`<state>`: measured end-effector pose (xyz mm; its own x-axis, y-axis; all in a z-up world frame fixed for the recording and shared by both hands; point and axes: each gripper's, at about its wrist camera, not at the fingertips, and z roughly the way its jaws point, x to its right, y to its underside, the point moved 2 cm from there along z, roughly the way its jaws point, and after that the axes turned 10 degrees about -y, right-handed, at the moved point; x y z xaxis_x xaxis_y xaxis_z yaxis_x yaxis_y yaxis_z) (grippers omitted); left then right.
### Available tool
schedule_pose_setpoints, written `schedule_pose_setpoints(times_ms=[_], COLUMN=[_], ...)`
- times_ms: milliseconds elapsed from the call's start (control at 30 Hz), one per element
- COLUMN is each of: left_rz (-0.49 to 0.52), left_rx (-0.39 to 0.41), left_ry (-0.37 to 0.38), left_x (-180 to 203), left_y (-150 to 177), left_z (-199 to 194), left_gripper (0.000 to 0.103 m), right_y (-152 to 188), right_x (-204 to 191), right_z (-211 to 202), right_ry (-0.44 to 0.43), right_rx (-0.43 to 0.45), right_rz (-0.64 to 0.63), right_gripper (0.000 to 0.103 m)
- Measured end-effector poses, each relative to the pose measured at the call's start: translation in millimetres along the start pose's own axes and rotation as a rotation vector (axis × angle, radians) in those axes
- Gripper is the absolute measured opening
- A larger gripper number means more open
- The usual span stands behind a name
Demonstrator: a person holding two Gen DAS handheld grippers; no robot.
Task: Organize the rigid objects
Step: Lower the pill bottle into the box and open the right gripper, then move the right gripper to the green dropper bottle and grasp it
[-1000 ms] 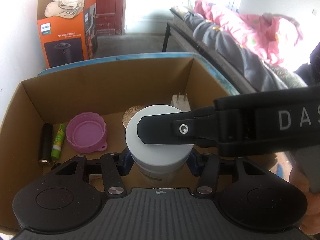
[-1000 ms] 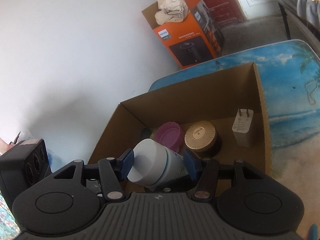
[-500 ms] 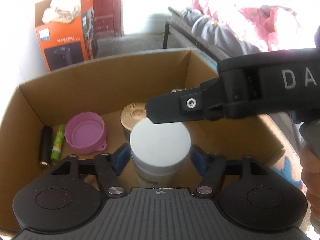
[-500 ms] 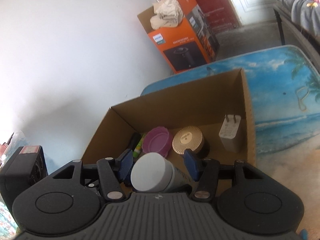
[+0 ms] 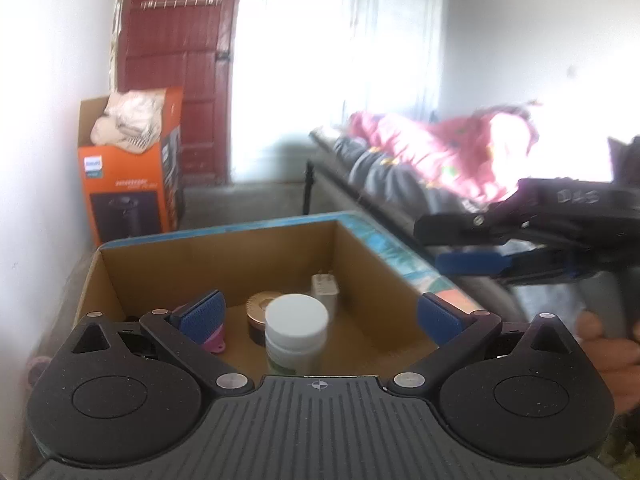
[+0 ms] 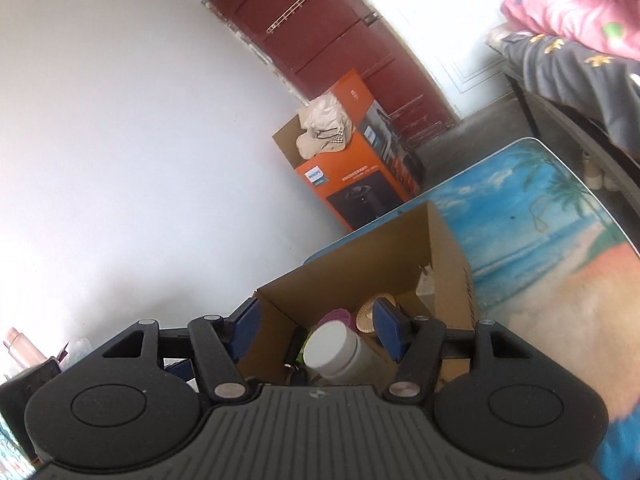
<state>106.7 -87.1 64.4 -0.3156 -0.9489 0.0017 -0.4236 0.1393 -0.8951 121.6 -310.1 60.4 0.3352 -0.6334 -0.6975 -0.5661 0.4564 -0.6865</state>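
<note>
A white-lidded bottle (image 5: 296, 335) stands upright inside the open cardboard box (image 5: 224, 254), free of both grippers. It also shows in the right wrist view (image 6: 340, 350). My left gripper (image 5: 320, 314) is open wide above the box's near side, its blue pads (image 5: 204, 316) well apart from the bottle. My right gripper (image 6: 316, 330) is open and raised; it shows at the right of the left wrist view (image 5: 472, 244). In the box lie a gold round lid (image 5: 258, 308), a white plug adapter (image 5: 325, 290) and a purple cup (image 6: 338, 316).
The box sits on a table with a beach-print cover (image 6: 540, 240). An orange carton (image 5: 132, 184) stands on the floor by a red door. A bed with grey and pink bedding (image 5: 420, 160) runs along the right. A white wall is at the left.
Both grippers have opened and let go of the bottle, which now stands in the box. Both have drawn back and up, the right one off to the right.
</note>
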Motion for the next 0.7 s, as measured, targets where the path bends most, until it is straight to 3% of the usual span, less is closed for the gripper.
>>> schedule_pose_setpoints(times_ms=[133, 333, 500, 700], left_rz=[-0.026, -0.068, -0.152, -0.167], left_rx=[0.035, 0.071, 0.038, -0.021], left_ry=[-0.009, -0.137, -0.208, -0.274], left_x=[-12.3, -46.3, -77.4, -95.6], left_y=[21.2, 47.5, 64.8, 88.3], left_z=[-27.9, -48.3, -45.1, -27.5], left_gripper=[0.103, 0.103, 0.103, 0.100], right_y=[15.4, 42.5, 64.3, 89.9], right_x=[-6.4, -21.3, -39.1, -72.2], right_z=[-11.2, 11.6, 51.7, 96.9], right_ry=[0.006, -0.008, -0.025, -0.029], right_rx=[-0.017, -0.107, -0.205, -0.303], right_rz=[0.010, 0.012, -0.003, -0.110], right_gripper=[0.064, 0.064, 0.064, 0.064])
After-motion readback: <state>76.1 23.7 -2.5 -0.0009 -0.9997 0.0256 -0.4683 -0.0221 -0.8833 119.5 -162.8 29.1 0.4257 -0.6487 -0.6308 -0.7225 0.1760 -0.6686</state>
